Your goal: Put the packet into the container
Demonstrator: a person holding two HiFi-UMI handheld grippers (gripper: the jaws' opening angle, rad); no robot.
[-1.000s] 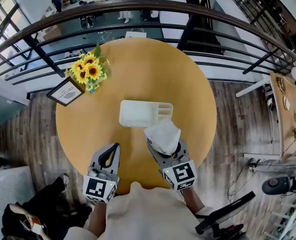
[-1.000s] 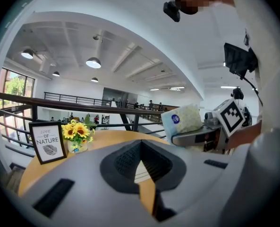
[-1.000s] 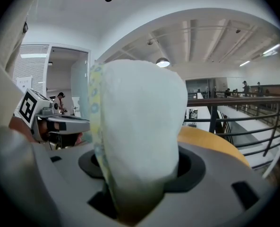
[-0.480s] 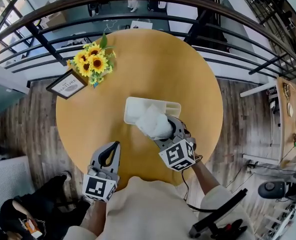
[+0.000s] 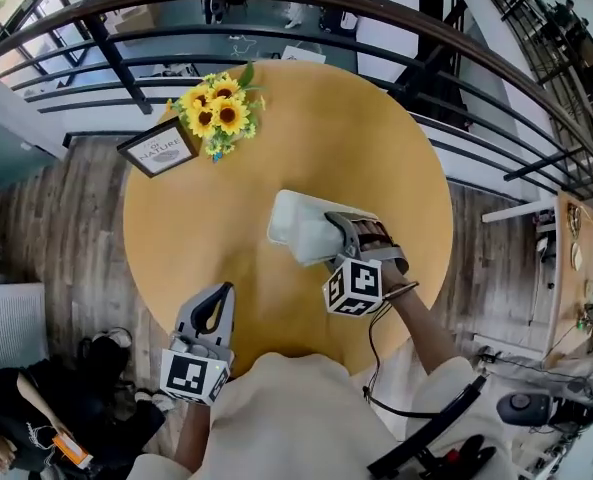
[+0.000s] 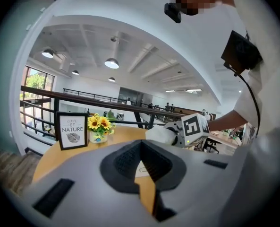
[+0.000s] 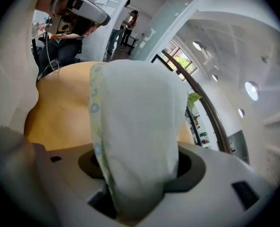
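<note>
Head view puts your right gripper [image 5: 333,238] at the container [image 5: 289,208], jaws clamped on the white packet [image 5: 313,238], which sticks out of them toward 10 o'clock. The packet overlaps the container's near right part; whether it hangs above the rim or rests on it, you cannot tell from here. The container's long side runs roughly 9 to 3 on the round table [image 5: 366,138], and the packet's length lies slanted across that line. Right gripper view shows the soft packet bulging up between both pads, gripped at its lower end. Your left gripper [image 5: 220,300] sits near the table's 7 o'clock edge, tips pressed together on nothing and well apart from the container, so the drop looks like your right hand's job
</note>
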